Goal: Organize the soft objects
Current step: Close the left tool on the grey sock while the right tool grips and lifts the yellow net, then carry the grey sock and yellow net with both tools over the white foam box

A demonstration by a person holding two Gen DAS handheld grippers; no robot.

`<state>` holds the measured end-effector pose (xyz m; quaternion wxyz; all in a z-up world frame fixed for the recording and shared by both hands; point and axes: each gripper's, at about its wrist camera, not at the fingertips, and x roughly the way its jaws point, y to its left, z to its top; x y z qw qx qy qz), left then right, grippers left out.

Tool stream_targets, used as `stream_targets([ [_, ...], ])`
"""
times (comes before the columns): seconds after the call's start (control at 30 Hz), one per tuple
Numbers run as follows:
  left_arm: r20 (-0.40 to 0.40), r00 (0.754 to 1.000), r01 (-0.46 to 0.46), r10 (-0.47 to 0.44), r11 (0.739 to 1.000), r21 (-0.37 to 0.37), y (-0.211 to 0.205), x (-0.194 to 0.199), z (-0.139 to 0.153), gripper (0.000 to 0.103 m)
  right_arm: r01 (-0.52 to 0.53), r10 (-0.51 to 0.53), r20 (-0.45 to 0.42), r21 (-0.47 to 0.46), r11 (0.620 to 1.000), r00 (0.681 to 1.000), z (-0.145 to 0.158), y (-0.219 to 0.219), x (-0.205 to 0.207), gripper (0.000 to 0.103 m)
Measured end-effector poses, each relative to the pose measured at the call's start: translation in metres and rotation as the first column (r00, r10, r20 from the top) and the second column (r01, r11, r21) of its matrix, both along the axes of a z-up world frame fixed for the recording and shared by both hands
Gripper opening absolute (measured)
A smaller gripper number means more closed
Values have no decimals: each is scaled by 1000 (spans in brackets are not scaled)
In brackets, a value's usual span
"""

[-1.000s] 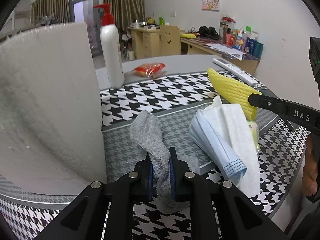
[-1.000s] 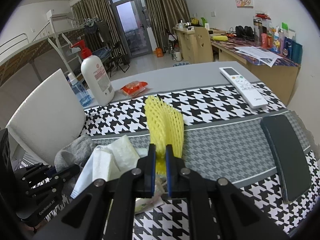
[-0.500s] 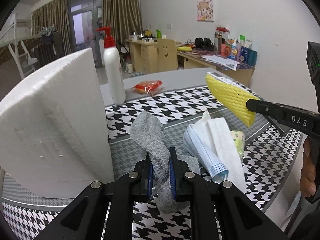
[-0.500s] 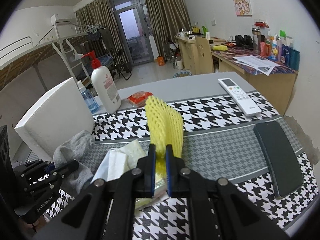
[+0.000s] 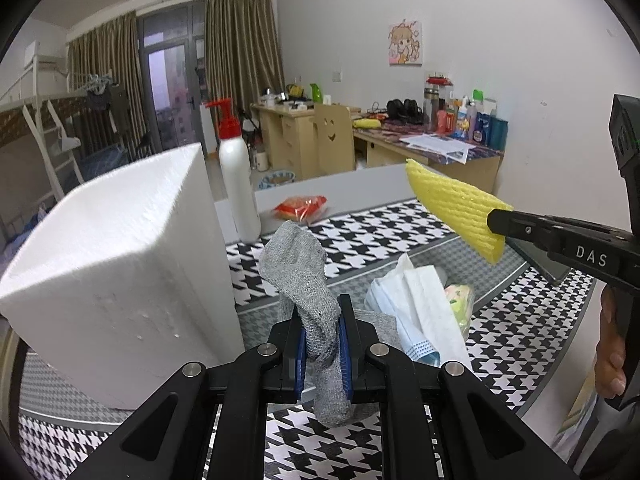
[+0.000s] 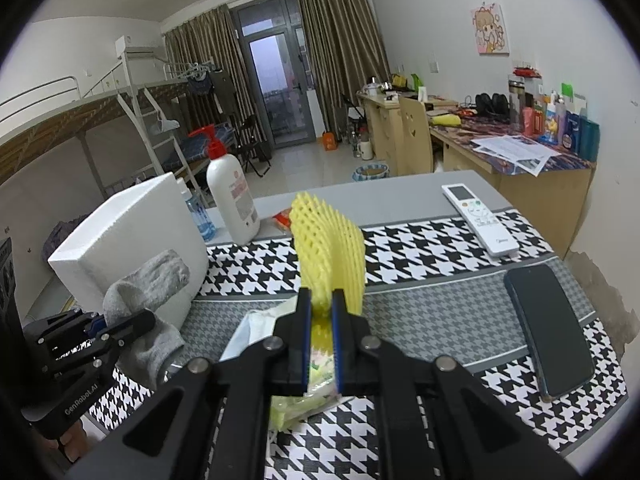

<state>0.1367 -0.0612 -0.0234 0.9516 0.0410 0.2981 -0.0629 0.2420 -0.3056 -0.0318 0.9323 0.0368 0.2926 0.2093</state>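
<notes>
My left gripper [image 5: 322, 316] is shut on a grey sock [image 5: 298, 268], which hangs lifted above the houndstooth cloth, close to a white foam box [image 5: 116, 260]. My right gripper [image 6: 321, 304] is shut on a yellow foam net sleeve [image 6: 326, 240], also raised off the table. In the left wrist view the right gripper [image 5: 496, 222] comes in from the right with the yellow sleeve [image 5: 452, 204]. In the right wrist view the left gripper [image 6: 136, 322] holds the sock [image 6: 148, 280] at lower left. Under both lie a blue face mask with tissue [image 5: 416, 312] and a small packet [image 5: 460, 300].
On the table stand a white pump bottle [image 6: 232, 200] and a small blue bottle [image 6: 198, 216], with a red snack packet [image 5: 302, 205] behind. A white remote [image 6: 480, 216] and a dark phone [image 6: 548, 328] lie at the right. A hand [image 5: 610, 344] grips the right tool.
Both grippers have risen with their loads. The sock and the yellow sleeve hang higher above the table, and the foam box and the mask pile look lower and farther off.
</notes>
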Motion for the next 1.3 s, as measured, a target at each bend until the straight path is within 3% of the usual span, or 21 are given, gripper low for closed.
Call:
stream_targets([
  [1.3, 219, 975, 29, -25, 999, -17, 12, -31, 68, 14, -61, 58, 160, 18, 998, 986, 44, 21, -22, 12],
])
